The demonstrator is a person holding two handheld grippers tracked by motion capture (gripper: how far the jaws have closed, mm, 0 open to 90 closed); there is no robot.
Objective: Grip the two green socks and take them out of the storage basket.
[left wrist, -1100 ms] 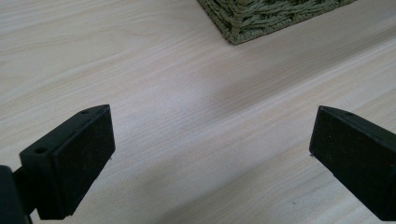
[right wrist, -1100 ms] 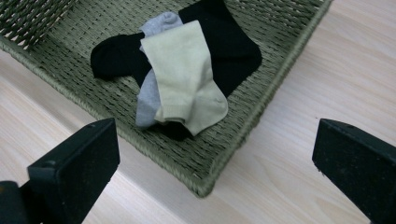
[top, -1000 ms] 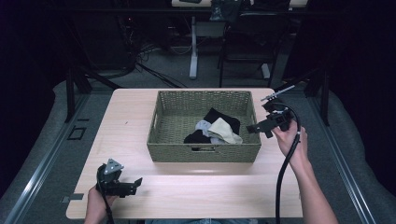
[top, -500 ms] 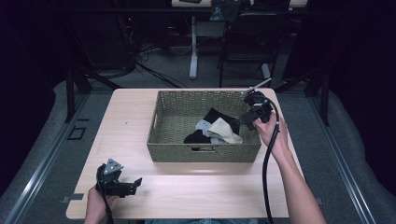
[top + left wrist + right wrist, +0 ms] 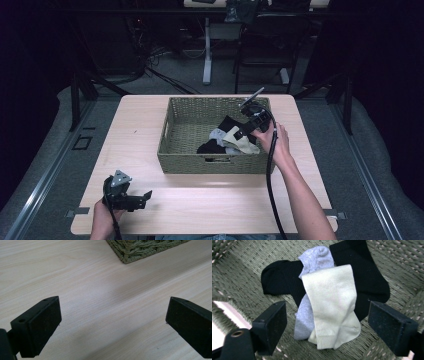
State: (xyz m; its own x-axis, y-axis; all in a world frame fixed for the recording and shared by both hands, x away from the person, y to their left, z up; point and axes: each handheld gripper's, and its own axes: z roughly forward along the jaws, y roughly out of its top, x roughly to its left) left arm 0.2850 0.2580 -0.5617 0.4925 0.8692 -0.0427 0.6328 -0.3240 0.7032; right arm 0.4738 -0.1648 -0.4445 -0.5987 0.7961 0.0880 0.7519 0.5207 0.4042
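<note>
Right gripper hangs inside the woven basket, jaws spread wide and empty, straddling the cream sock without touching it. The cream sock lies on top of the pile at the right half of the basket floor, over a grey sock and two black socks. In the high view the same gripper sits over the basket's right end, above the pile.

Left gripper rests low at the near left of the table — jaws spread, nothing between them, well apart from the basket.

Assessment: nothing is gripped yet and no sock lies outside the basket. All four socks remain to be handled; the cream one appears the first target.
</note>
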